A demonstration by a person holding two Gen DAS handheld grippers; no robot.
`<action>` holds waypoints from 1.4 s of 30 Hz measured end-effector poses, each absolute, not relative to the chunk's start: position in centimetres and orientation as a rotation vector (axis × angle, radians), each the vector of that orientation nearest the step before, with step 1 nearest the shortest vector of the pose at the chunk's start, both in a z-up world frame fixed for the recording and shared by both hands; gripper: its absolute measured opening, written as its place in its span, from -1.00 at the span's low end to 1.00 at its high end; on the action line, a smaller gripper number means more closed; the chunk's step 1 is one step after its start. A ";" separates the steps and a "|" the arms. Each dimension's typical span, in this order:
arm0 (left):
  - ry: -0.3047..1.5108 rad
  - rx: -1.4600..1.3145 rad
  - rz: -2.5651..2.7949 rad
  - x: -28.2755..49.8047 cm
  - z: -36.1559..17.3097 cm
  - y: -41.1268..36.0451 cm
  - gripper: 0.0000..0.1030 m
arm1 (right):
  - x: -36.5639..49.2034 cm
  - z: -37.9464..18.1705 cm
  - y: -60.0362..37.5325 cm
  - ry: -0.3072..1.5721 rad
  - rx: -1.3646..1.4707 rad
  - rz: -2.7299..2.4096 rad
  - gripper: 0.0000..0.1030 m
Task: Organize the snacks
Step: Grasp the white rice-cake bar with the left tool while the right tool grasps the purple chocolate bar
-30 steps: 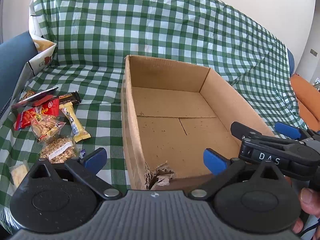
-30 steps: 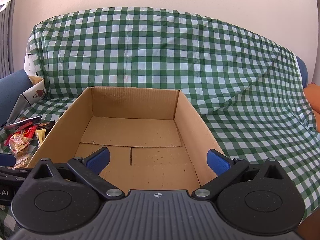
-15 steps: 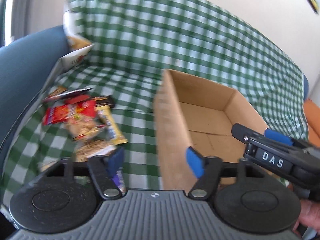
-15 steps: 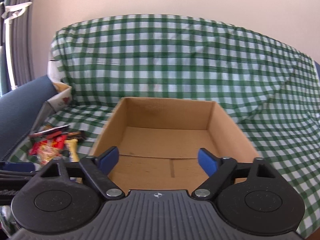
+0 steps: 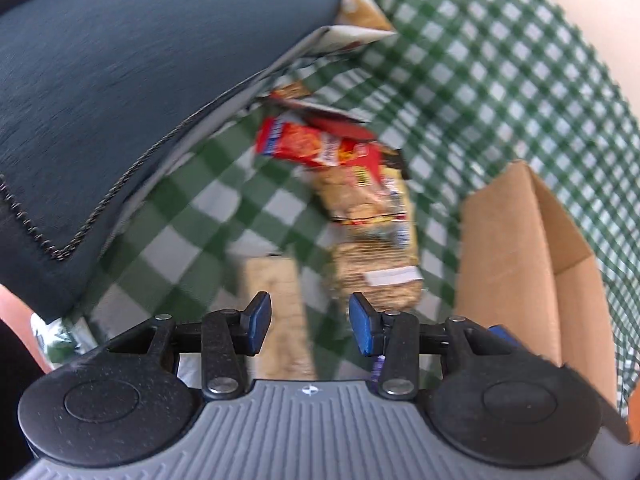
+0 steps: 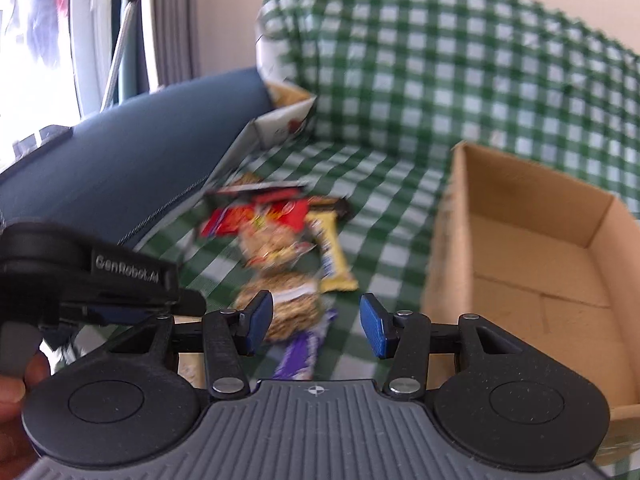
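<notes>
Cardboard box [image 6: 532,276] sat empty on checked cover [image 6: 400,184]; nothing sorted yet. Snack pile [image 6: 280,240] lay near cover's left edge, beside box. Left gripper [image 5: 310,322] & right gripper [image 6: 316,322] jaws just been closing, approx half-open, nothing btwn pads.

I see the sofa's green checked cover [image 6: 400,184] carrying a heap of snack packets [image 6: 280,248] at centre frame, a cardboard box [image 6: 532,248] at right, and a printed carton [image 6: 286,118] upper centre-left.

"GenRobot.AI" on left tool [image 6: 132,312]
</notes>
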State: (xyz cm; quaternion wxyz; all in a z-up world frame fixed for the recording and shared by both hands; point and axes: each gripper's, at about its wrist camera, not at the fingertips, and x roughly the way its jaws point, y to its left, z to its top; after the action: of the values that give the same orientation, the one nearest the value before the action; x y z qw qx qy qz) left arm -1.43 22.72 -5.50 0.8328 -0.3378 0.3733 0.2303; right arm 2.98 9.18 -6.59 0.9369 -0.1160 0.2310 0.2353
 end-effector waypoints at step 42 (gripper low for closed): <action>1.045 -0.472 0.295 2.0 -9.4 18.4 -0.17 | 3.7 -12.9 8.9 0.684 -0.321 0.484 -0.54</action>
State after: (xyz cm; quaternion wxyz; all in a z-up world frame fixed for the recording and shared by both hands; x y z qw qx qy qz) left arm 2.00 18.43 -9.36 0.8300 -0.2223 0.4923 0.1391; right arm 3.69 8.94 -12.92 0.9010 -0.1551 0.3306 0.2340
